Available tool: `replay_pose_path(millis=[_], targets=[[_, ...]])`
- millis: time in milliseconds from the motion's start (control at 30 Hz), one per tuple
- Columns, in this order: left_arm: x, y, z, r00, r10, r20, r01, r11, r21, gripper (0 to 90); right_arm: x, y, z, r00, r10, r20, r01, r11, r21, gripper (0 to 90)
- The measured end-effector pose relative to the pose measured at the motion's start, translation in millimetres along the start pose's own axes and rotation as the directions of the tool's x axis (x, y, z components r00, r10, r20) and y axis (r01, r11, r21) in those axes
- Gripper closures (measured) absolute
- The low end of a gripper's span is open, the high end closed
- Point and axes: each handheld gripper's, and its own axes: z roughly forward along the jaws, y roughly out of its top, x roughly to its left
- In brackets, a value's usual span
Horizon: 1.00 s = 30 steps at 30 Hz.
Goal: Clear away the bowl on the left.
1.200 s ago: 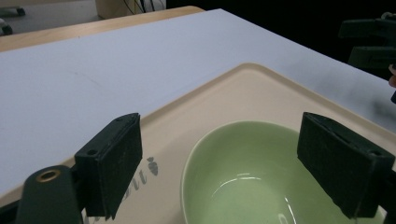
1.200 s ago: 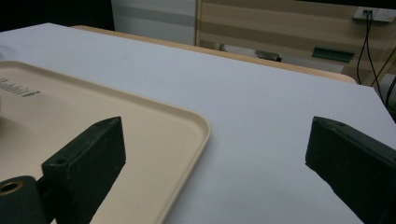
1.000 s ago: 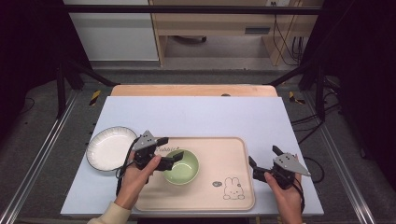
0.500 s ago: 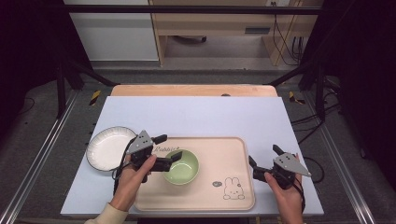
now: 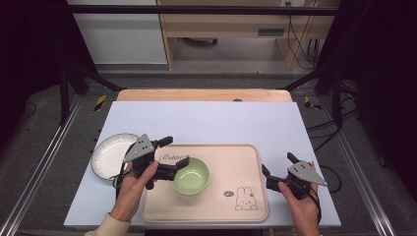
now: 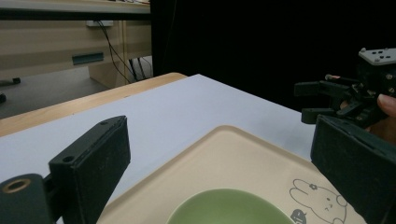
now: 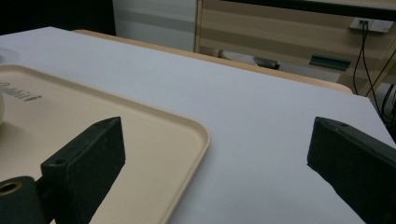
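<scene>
1. As the left gripper [image 5: 173, 158] hangs just beside the green bowl [image 5: 191, 175], its jaws have just been opening and stand released, nothing between them: the bowl looks just set down on the beige tray [image 5: 231, 162].
2. The right gripper [image 5: 275, 169], also spread and empty, waits by the tray's right edge.
3. Next, probably the white plate [image 5: 108, 155]: reach left.
4. The tray reads "Rabbit".

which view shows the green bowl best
The high view: the whole green bowl sits on the tray, rim fully visible. The left gripper view catches just its far rim; the right gripper view shows a pale sliver at its left edge.
</scene>
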Motion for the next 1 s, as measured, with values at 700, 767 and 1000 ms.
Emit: replay_pose_path(millis=[700, 767, 1000], targets=[[15.9, 16.9, -30.7, 0.9996, 0.001, -0.029, -0.003, 0.9965, -0.083, 4.1, -0.2, -0.3, -0.2, 1.0, -0.002, 0.003, 0.002, 1.0, 0.002, 4.3], [17.8, 17.5, -33.1, 0.9994, 0.003, -0.034, -0.005, 0.9965, -0.084, 4.1, -0.3, -0.3, -0.2, 1.0, -0.002, 0.003, 0.002, 1.0, 0.001, 4.2], [25.0, 17.3, -43.2, 0.9971, 0.014, -0.075, -0.02, 0.9965, -0.081, 4.1, -0.4, -0.2, -0.4, 1.0, -0.002, 0.005, 0.002, 1.0, -0.001, 4.1]])
